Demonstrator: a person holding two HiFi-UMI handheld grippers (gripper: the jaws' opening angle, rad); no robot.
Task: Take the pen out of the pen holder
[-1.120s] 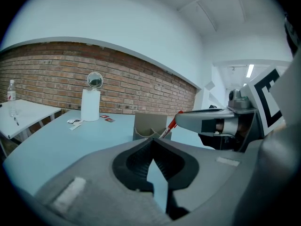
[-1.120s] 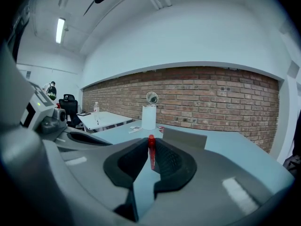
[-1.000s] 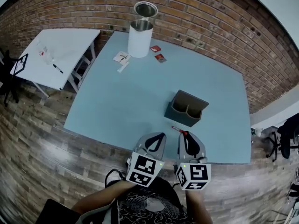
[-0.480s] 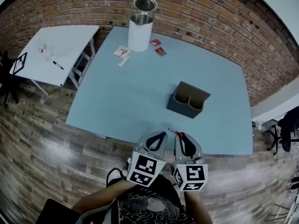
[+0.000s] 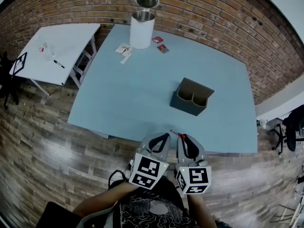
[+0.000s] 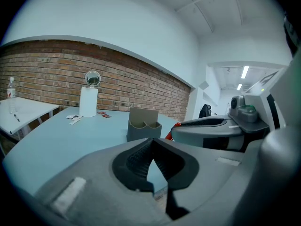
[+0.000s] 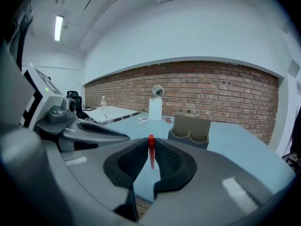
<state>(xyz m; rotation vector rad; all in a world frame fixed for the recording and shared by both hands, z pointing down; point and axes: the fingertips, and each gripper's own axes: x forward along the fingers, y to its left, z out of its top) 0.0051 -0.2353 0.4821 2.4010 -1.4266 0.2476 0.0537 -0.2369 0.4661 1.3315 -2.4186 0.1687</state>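
Pinching a slim red pen point(image 7: 151, 150) between ribbed black pads, the right gripper point(image 7: 151, 144) is seen clamped on it, with the pen's rounded tip standing just above the jaw tips. The left gripper point(image 6: 151, 142) is shut, its grooved pads meeting at the tips and framing a narrow triangular gap below. Both grippers are held side by side over the near edge of the smooth, matte, light blue table point(image 5: 133, 89). The pen is thus well apart from the pen holder point(image 5: 192, 97), a dark grey boxy block with two rounded wells and a taller back wall, which is set upright farther along the table. A white cylinder point(image 5: 142, 28) with a shiny metal rim is placed at the far edge, before a rough red brick wall point(image 5: 213, 18).
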